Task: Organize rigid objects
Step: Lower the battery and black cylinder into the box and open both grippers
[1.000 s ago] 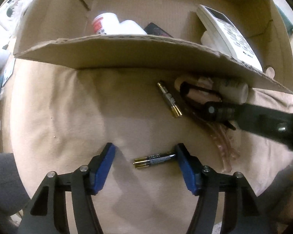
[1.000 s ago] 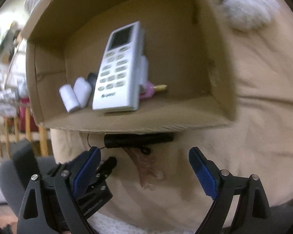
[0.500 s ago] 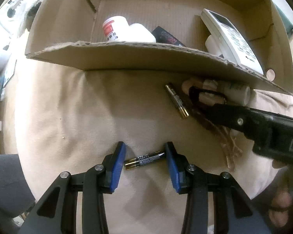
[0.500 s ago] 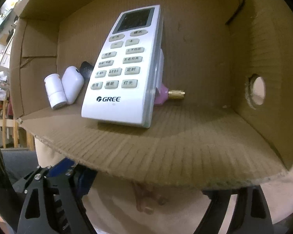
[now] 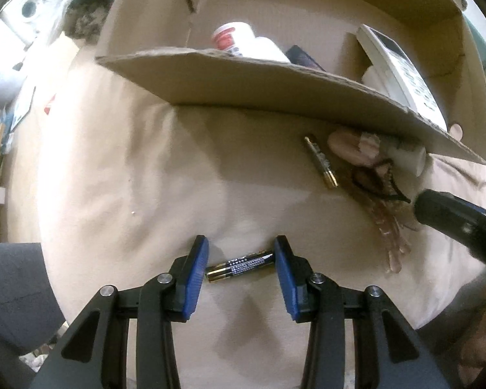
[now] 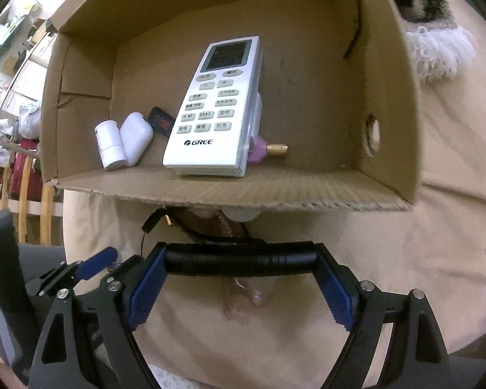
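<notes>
Beige cloth surface (image 5: 178, 178); cardboard box (image 6: 388, 113). Left gripper (image 5: 241, 264) clamps 1 battery (image 5: 239, 265); right gripper (image 6: 241, 270) clamps black flashlight (image 6: 239, 259).

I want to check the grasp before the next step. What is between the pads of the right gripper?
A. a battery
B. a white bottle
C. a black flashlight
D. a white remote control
C: the right gripper has its blue pads pressed on both ends of the black flashlight.
</notes>
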